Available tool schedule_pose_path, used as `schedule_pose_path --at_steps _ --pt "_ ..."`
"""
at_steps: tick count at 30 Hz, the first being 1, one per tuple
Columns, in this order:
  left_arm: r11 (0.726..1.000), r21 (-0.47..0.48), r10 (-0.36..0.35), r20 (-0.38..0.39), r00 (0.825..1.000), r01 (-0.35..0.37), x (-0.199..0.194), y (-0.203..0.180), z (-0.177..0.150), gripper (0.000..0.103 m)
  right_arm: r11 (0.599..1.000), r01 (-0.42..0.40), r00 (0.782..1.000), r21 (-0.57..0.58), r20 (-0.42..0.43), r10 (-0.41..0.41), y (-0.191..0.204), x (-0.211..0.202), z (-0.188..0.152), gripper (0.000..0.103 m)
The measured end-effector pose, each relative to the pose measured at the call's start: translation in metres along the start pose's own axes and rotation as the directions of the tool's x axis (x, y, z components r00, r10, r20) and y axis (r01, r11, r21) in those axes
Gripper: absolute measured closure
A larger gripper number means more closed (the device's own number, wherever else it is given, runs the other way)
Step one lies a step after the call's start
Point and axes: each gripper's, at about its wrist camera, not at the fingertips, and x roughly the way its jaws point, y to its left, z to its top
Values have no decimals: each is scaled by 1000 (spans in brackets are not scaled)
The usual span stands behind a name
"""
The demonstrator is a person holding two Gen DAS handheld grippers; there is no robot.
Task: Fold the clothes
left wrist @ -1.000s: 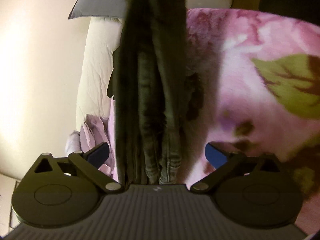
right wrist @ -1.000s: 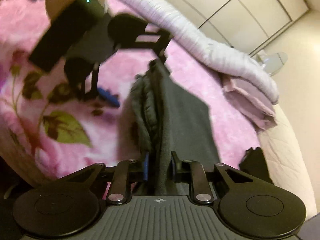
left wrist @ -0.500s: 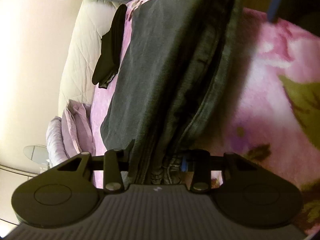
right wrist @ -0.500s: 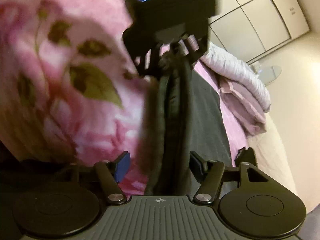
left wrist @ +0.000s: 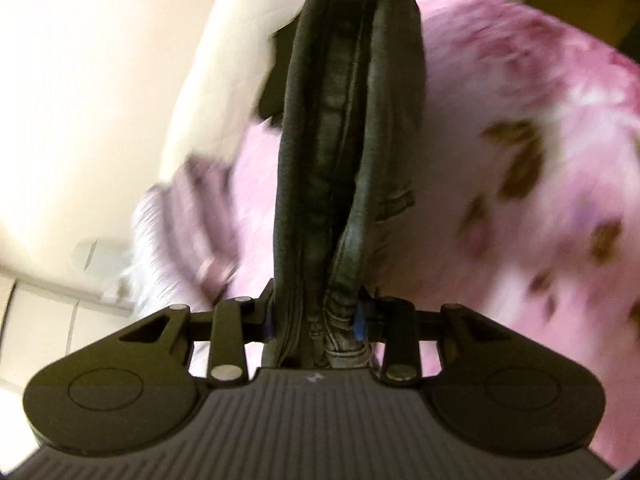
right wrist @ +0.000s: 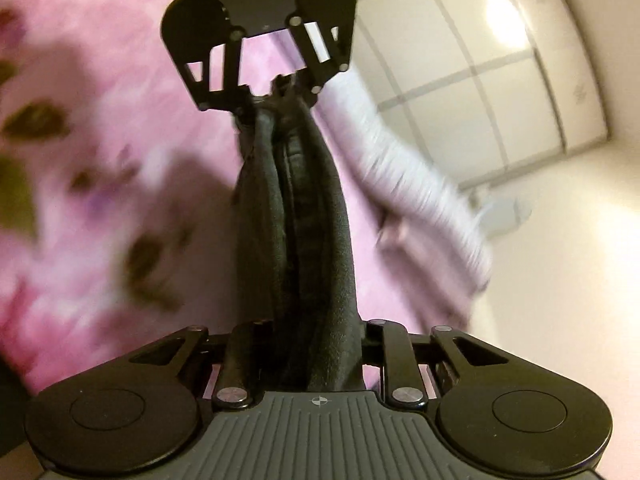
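A pair of dark grey denim jeans [left wrist: 332,152], bunched into long lengthwise folds, hangs stretched between the two grippers above a fluffy pink blanket printed with olive-green leaves [left wrist: 520,208]. The left gripper [left wrist: 316,320] has its blue-padded fingers [left wrist: 359,322] pressed in against one end of the jeans, where stitched seams and a paler hem crowd between them. In the right wrist view the right gripper [right wrist: 310,344] is likewise clamped on the other end of the dark cloth [right wrist: 304,220], its black fingers tight against the roll on both sides. The same view shows the left gripper [right wrist: 276,96] facing it from the far end, with the fabric gathered at its fingertips. The jeans run taut in a nearly straight band between both tools, lifted clear of the blanket below. Beside the blanket lie a folded lilac striped cloth [left wrist: 188,220] and a cream quilted surface [left wrist: 224,80]. White panelled cupboard doors [right wrist: 480,92] stand beyond. Both views are blurred at the edges.
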Motion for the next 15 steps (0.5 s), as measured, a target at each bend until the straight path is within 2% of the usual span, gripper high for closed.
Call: schedule_pose_path --at_steps 2,4,6,8,10,11,12,15 --pt "999 -22 42 -58 997 -43 -23 12 -21 71 999 25 997 -31 79 -22 -12 4 21 82" --pt "996 -34 79 -125 989 -84 -54 12 -42 71 997 50 984 -54 173 -40 -9 0 42 82" --pt "993 -52 95 -200 975 -107 -88 -4 -60 71 995 54 959 -86 281 -27 8 -7 56 81" --pt "993 -82 65 -267 962 -90 -122 -36 -71 71 990 30 929 -137 369 23 34 -13 63 80" --pt "994 -107 -1 -312 950 -35 -153 -81 -80 70 984 -60 911 -167 394 122 60 -14 61 80" --pt "991 -135 -66 -317 946 24 -167 -107 -81 70 976 -114 905 -184 387 178 74 -17 58 79" --pt "988 -146 -94 -317 944 49 -174 -128 -79 70 968 -143 903 -207 372 213 86 -21 54 78" --pt "986 -162 -92 -320 943 41 -186 -172 -68 72 942 -225 903 -249 310 297 114 -34 40 75"
